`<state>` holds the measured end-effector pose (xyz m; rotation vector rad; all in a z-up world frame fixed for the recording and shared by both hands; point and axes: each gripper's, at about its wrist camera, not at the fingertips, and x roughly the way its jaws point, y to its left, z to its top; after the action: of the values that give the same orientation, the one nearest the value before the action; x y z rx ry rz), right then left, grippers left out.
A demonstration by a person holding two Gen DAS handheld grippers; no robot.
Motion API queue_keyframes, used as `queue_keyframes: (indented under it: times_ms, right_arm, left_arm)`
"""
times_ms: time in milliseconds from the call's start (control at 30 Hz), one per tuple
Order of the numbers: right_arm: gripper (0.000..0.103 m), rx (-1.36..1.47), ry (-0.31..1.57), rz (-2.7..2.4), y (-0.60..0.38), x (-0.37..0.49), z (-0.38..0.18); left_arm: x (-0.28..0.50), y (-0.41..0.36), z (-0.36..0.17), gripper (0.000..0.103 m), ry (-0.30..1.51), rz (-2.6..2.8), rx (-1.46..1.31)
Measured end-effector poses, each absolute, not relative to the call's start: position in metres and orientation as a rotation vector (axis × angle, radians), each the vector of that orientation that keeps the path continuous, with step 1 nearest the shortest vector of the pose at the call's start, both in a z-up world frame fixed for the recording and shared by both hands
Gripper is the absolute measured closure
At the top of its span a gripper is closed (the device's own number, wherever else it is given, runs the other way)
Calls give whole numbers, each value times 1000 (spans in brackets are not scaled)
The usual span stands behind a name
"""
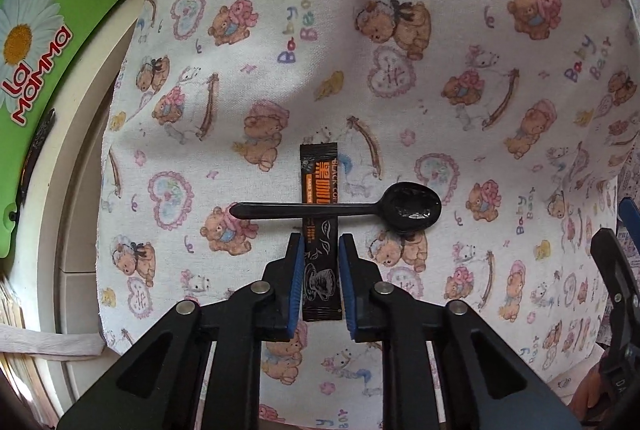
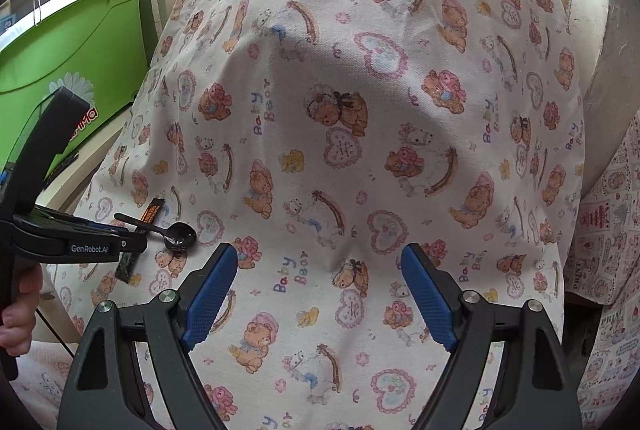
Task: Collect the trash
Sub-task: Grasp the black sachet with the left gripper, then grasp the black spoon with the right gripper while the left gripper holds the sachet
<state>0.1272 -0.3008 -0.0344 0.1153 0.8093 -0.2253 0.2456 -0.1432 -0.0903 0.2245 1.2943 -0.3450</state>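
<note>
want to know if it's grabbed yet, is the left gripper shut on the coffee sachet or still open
Open. The left gripper straddles the black coffee sachet, with gaps showing between both blue pads and the packet edges.

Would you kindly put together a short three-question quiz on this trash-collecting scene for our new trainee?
1. True or false: the black spoon lies across the coffee sachet.
2. Which gripper straddles the sachet? A) left gripper B) right gripper
3. Fill in: the spoon's bowl points toward the person's ____ side.

Key:
1. True; the spoon's handle crosses over the sachet on the bear-print cloth.
2. A; its blue pads sit on either side of the sachet, with no clear contact. The right gripper is wide open over bare cloth.
3. right
</note>
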Motion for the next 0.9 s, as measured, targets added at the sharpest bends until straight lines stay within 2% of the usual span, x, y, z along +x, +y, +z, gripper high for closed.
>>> queue_keyframes:
  times_ms: [33,100,367,433,567,633,800,900]
  right_arm:
    - [18,135,810,-220,-303,127,-34]
    - [18,165,813,-211,-307,127,-34]
    - [19,274,822,-118,-308,135,-38]
    - [29,305,835,-71,-304,142,-42]
    - [37,375,865,1,-295,157,-54]
    - [45,409,890,18,-293,164,-63]
    - [47,489,925,24,-294,174,-81]
    - [46,436,929,9,-287,176,-83]
  left_arm:
    - [246,-144,-91,88,1292,-346,226]
    - [245,-144,-88,98,1286,-354,217]
    - [211,-128,-53,100,1227,-413,177]
    - [204,-121,-45,100,1214,-429,145]
    - [198,-110,-31,100,1178,-465,111]
    - [196,-104,-24,100,1156,-460,100]
    - [199,-80,-17,100,1113,-380,109]
    - [211,-64,-18,100,1113,-329,101]
